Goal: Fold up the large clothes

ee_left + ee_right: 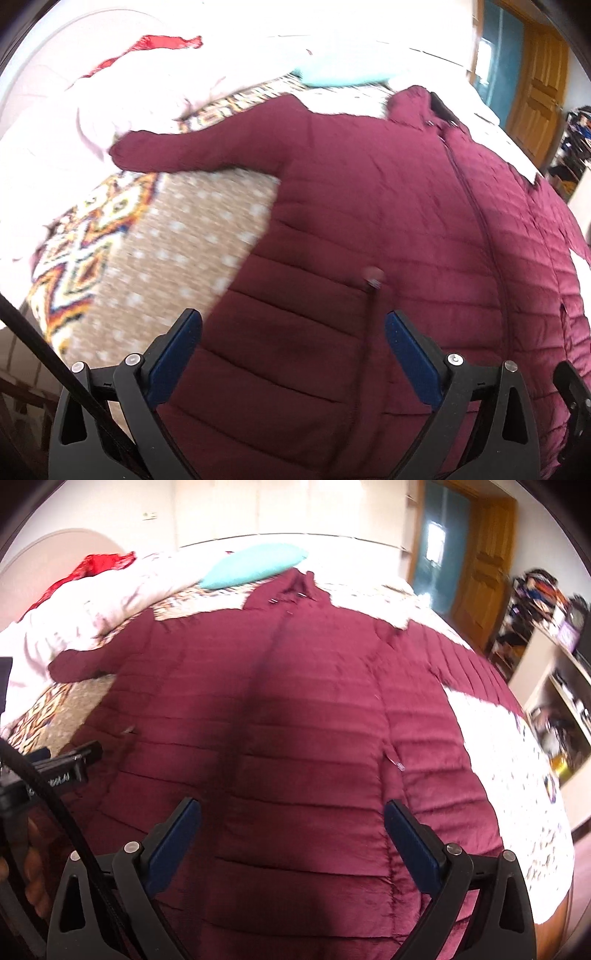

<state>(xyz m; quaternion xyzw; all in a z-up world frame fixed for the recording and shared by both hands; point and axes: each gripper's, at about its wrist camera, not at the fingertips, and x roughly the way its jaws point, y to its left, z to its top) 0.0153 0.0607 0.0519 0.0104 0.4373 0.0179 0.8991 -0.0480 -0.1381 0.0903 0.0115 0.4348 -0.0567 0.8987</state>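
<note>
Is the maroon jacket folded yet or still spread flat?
Spread flat. The maroon jacket lies front-up on the bed, zipper closed, left sleeve stretched outward.

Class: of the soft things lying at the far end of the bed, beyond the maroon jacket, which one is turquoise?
The small pillow just beyond the jacket's collar. The crumpled cloth further left is red, and the bunched bedding is pale pink-white.

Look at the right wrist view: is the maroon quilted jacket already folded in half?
No, the maroon quilted jacket lies spread flat, with its sleeve stretched out sideways.
</note>
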